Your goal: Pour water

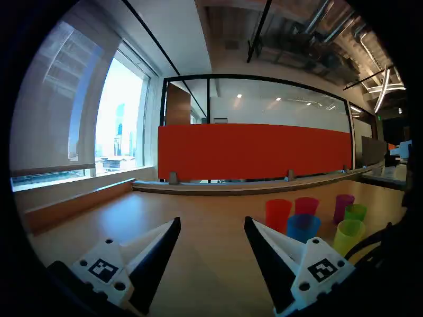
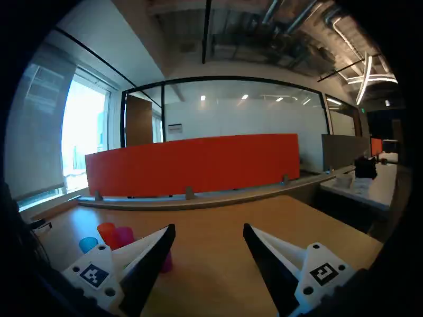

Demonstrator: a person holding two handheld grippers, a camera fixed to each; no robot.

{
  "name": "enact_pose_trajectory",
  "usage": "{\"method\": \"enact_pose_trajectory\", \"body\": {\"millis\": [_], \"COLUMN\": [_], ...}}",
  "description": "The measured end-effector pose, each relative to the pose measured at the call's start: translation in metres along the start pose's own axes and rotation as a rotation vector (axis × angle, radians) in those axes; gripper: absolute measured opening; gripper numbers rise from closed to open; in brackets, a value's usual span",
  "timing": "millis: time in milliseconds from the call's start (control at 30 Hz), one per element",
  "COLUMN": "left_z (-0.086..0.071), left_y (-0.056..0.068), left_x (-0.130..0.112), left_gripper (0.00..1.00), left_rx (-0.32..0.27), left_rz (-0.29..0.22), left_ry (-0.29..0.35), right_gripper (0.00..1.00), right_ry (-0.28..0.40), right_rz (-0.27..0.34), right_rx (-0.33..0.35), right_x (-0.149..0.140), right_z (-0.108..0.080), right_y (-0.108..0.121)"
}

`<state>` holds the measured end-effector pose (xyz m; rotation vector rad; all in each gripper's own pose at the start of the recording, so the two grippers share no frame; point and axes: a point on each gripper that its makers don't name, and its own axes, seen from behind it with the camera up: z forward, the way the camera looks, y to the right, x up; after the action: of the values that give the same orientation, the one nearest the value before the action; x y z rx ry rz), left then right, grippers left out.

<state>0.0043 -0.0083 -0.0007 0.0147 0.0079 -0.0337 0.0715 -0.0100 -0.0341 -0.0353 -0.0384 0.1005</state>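
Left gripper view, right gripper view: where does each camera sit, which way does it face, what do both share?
Left gripper view: on the left gripper, low over the table, facing the orange partition; open fingers show, cups ahead-right.
Right gripper view: on the right gripper, facing likewise; open fingers show, cups left.
Shared: table, partition, cups.

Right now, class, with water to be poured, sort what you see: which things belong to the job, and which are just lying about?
For the job:
left tongs, open
right tongs, open
red cup
pink cup
blue cup
purple cup
green cup
yellow cup

Just lying about:
orange screen
window
white desk
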Motion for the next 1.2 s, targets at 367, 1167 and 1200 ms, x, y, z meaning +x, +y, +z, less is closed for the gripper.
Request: {"method": "enact_pose_trajectory", "body": {"millis": [367, 1167, 1200], "left_z": [0.001, 0.002, 0.002], "left_y": [0.001, 0.002, 0.002], "left_x": [0.000, 0.001, 0.001], "left_gripper": [0.89, 0.89, 0.89], "left_rx": [-0.003, -0.003, -0.003], "left_rz": [0.002, 0.003, 0.003], "left_ry": [-0.001, -0.002, -0.002], "right_gripper": [1.00, 0.99, 0.99], "right_ry": [0.013, 0.094, 0.097], "right_rz": [0.015, -0.067, -0.068], "right_rx": [0.014, 0.014, 0.015], "right_x": [0.006, -0.004, -0.006], "right_z": [-0.003, -0.001, 0.000], "right_y": [0.000, 0.016, 0.016]}}
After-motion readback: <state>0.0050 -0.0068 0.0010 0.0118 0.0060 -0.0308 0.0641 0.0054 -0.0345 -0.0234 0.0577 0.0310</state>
